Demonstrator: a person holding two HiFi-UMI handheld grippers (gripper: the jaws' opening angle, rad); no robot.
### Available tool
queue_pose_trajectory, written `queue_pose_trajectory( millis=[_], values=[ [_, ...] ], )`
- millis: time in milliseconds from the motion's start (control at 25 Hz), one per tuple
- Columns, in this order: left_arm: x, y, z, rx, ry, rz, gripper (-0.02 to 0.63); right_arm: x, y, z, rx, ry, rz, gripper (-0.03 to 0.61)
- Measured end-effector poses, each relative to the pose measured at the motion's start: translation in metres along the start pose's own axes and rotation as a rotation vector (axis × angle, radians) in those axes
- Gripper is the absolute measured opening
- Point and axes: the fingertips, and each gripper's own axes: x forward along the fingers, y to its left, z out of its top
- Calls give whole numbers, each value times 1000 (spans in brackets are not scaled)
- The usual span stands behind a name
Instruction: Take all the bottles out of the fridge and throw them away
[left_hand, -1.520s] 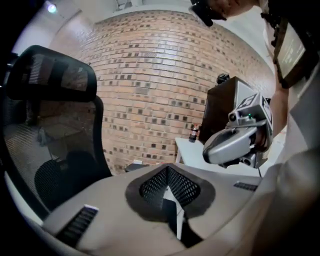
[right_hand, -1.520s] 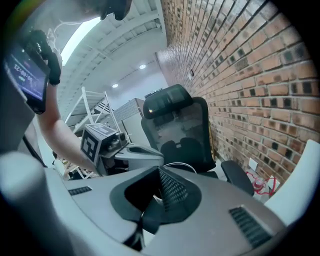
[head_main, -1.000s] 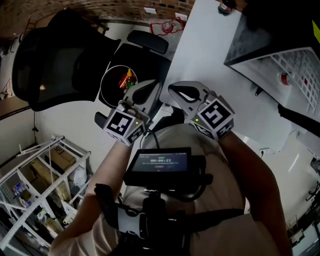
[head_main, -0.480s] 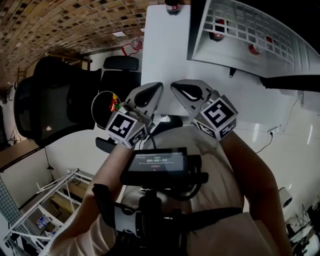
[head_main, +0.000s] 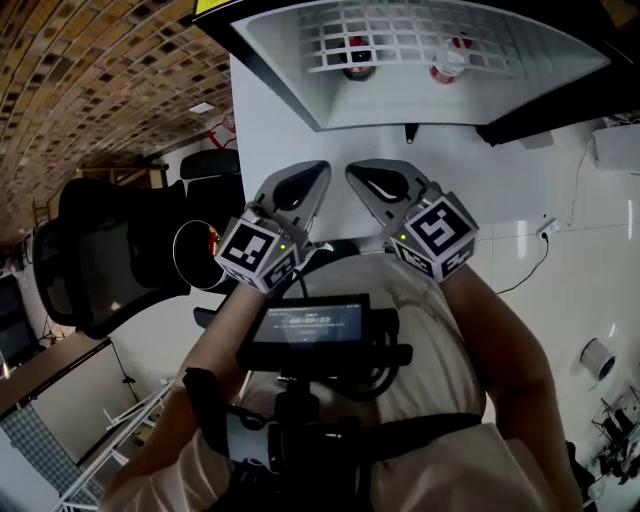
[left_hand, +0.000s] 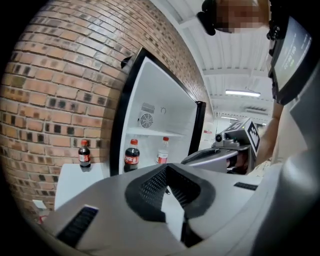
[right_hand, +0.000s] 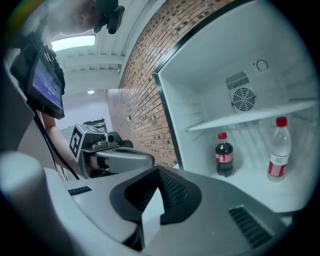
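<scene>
Both tools are fully closed and carry nothing: the left gripper (left_hand: 167, 167) shows its dark ribbed pads meeting at the tip with nothing between them, and the right gripper (right_hand: 158, 170) looks the same. They are held side by side, close together, pointing at the open white fridge with a black frame (right_hand: 210, 75). The things to fetch stand ahead of both tools on the fridge floor, under its white shelf. They are a dark cola bottle with a red cap and red label (right_hand: 224, 155) and, to its right, a clear plastic bottle with a red cap and red label (right_hand: 278, 149). Both are upright, with their long axes vertical, apart from each other and well clear of the jaws. From the head view the clear bottle lies ahead of the right gripper, so that hand looks better placed for it. The cola bottle sits roughly between the two tools. A second small cola bottle with a red cap (left_hand: 84, 154) stands outside the fridge on a white top by the brick wall (left_hand: 60, 75), on the left gripper's side. The red labels carry white script too small to read. The jaws would need to open before any grasp.
</scene>
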Motion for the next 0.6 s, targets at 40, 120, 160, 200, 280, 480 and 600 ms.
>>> queue_pose_trajectory(
  millis=[40, 120, 160, 200, 280, 480, 600],
  values=[
    [7, -4, 2, 5, 1, -10, 5, -6, -6, 2, 0, -7, -13, 5],
    [22, -12, 7, 19, 4, -29, 3, -18, -19, 5, -3, -23, -38, 5],
    [28, -16, 9, 26, 5, -37, 3, -23, -26, 7, -4, -31, -50, 5],
    [35, -19, 11, 30, 6, -45, 3, -29, -32, 8, -3, -38, -61, 5],
    [48, -26, 17, 37, 9, -58, 5, -39, -45, 13, -1, -54, -82, 5],
    [79, -40, 27, 63, 9, -90, 5, -65, -75, 24, 5, -85, -132, 5],
    [96, -48, 30, 62, 12, -101, 4, -77, -88, 28, 7, -103, -153, 5]
  ],
)
